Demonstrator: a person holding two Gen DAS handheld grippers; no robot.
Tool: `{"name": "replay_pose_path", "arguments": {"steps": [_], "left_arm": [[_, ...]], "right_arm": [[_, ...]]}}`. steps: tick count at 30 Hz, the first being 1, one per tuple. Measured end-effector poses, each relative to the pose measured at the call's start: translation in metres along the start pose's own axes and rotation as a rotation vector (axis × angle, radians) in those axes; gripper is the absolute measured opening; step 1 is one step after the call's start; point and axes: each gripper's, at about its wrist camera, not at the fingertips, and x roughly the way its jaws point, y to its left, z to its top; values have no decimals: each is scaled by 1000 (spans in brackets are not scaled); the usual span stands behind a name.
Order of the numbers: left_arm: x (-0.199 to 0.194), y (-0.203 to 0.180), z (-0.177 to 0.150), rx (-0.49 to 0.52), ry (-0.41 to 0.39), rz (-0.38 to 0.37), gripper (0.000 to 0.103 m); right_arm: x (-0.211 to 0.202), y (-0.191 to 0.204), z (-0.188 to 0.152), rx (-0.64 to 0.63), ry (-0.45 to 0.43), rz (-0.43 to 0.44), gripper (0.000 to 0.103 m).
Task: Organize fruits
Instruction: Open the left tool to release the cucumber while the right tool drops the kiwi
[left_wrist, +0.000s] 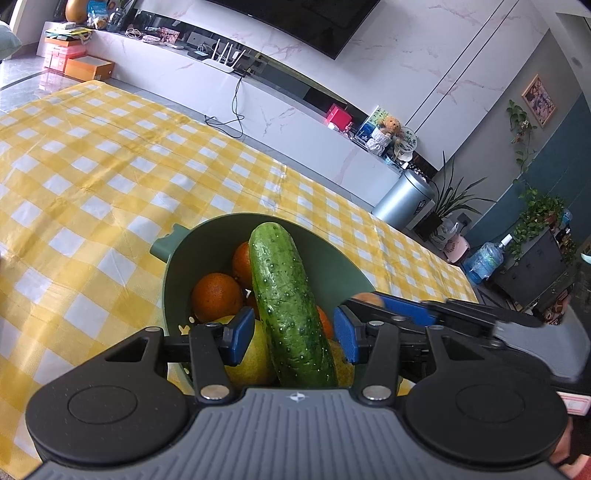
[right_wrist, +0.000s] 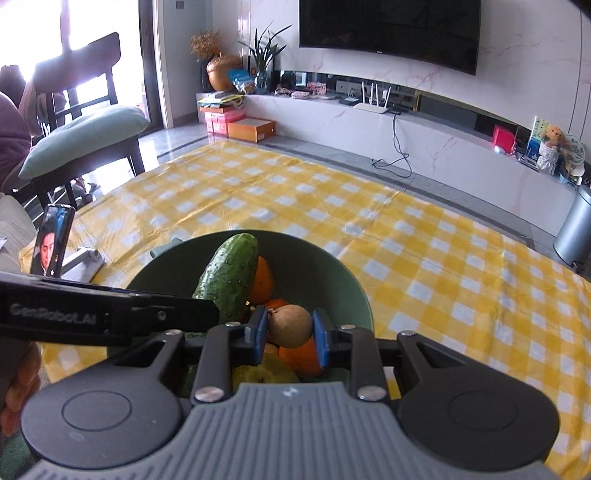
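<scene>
The green bowl (left_wrist: 334, 240) on the yellow-checked bench (left_wrist: 92, 177) holds smooth oranges (left_wrist: 216, 297), a yellow pear (left_wrist: 251, 358) and a bumpy cucumber (left_wrist: 288, 306) leaning toward 12 o'clock; the left tongs (left_wrist: 293, 338) straddle the cucumber, pads apart from it; the right tongs (right_wrist: 290, 332), tilted downward, clench a round brown fruit (right_wrist: 290, 326) over the bowl.

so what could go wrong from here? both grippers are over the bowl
1. The right gripper pinches the small brown fruit only at its sides; being round, it might slip out and drop.
2. The cucumber leans on the pile between the left gripper's open jaws and may roll when fruit shifts.
3. Both grippers crowd the green bowl; they could collide.
</scene>
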Motion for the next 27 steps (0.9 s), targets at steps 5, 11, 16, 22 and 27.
{"name": "replay_pose_path", "arguments": {"steps": [5, 11, 16, 22, 27], "left_arm": [[1, 1, 0, -2, 3, 0, 55], [2, 2, -1, -3, 7, 6, 55], [3, 3, -1, -4, 11, 9, 55], [3, 2, 0, 2, 4, 11, 57], [0, -3, -1, 28, -14, 4, 57]], "right_arm": [[17, 0, 0, -1, 37, 17, 23], [29, 2, -5, -4, 69, 27, 23], [32, 4, -8, -18, 74, 28, 23], [28, 2, -10, -8, 63, 35, 24], [14, -1, -13, -10, 29, 18, 25]]}}
